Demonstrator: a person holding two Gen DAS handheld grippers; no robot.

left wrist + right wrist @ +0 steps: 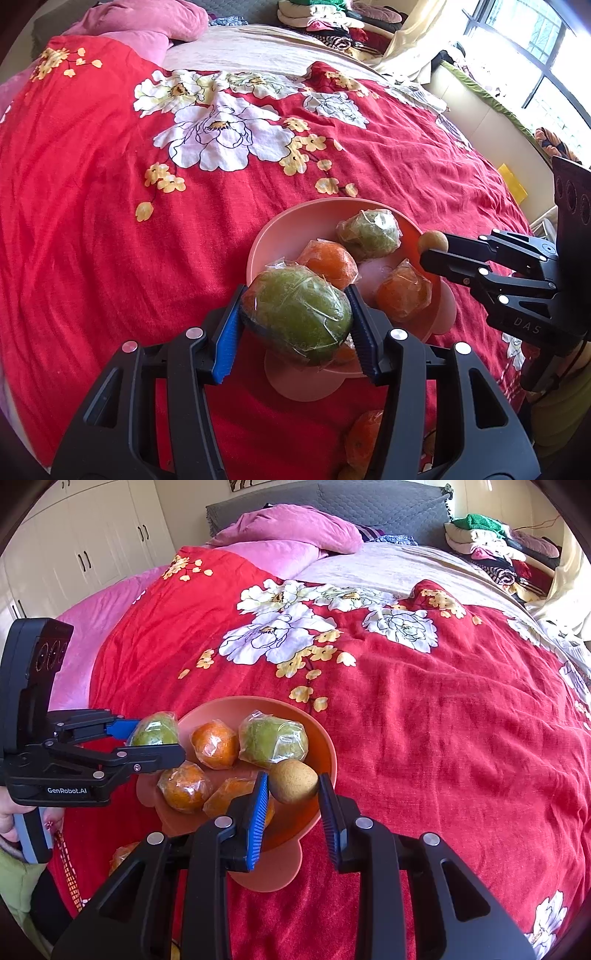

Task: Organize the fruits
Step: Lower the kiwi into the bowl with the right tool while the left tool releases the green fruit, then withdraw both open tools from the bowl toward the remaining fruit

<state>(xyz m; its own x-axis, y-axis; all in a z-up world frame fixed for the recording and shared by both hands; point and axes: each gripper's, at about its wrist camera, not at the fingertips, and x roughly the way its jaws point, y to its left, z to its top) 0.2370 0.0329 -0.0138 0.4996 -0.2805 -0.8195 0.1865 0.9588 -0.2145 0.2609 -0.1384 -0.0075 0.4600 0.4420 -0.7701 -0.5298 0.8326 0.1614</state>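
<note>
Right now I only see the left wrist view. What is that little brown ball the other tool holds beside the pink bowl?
Observer: The right wrist view shows a brown oval fruit, unwrapped, maybe a kiwi, pinched between the blue pads of the right gripper.
Operator: Is my wrapped green fruit inside the bowl yet?
Observer: No. The left gripper holds the wrapped green fruit at the left rim of the bowl, not down among the other fruits.
Operator: Who is holding my tool?
Observer: A hand grips its handle at the picture's left edge.
</note>
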